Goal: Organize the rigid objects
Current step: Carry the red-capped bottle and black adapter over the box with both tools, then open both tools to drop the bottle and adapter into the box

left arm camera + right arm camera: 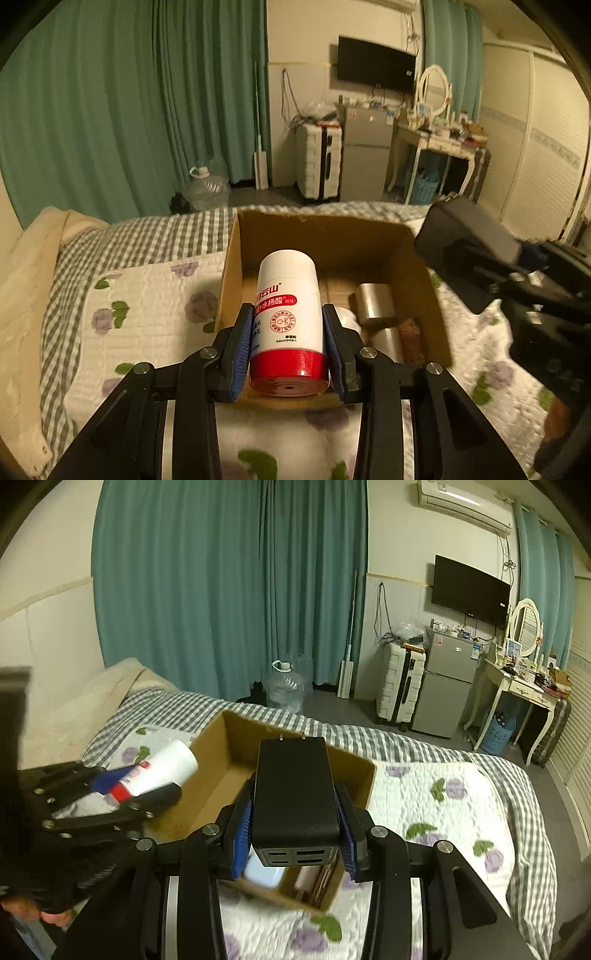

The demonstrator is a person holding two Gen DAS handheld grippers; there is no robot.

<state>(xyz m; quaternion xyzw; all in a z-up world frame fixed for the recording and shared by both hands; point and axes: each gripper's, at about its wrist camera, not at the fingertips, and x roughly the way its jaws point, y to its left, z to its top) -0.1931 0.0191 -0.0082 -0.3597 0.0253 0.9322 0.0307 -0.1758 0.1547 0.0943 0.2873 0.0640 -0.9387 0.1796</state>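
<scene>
My left gripper (287,345) is shut on a white bottle with a red base and red label (286,325), held over the near end of an open cardboard box (325,236) on the bed. My right gripper (294,825) is shut on a black power adapter (294,790) with two prongs pointing forward, held above the same box (225,760). The adapter also shows at the right of the left wrist view (465,243). The bottle in the left gripper shows at the left of the right wrist view (162,771). Inside the box lie metal cylinders (375,304).
The box sits on a floral quilt (147,295) over a checked bedspread (424,746). Beyond the bed stand a water jug (286,686), a white suitcase (400,683), a small fridge (447,686) and a dressing table (517,686). Green curtains (110,110) hang behind.
</scene>
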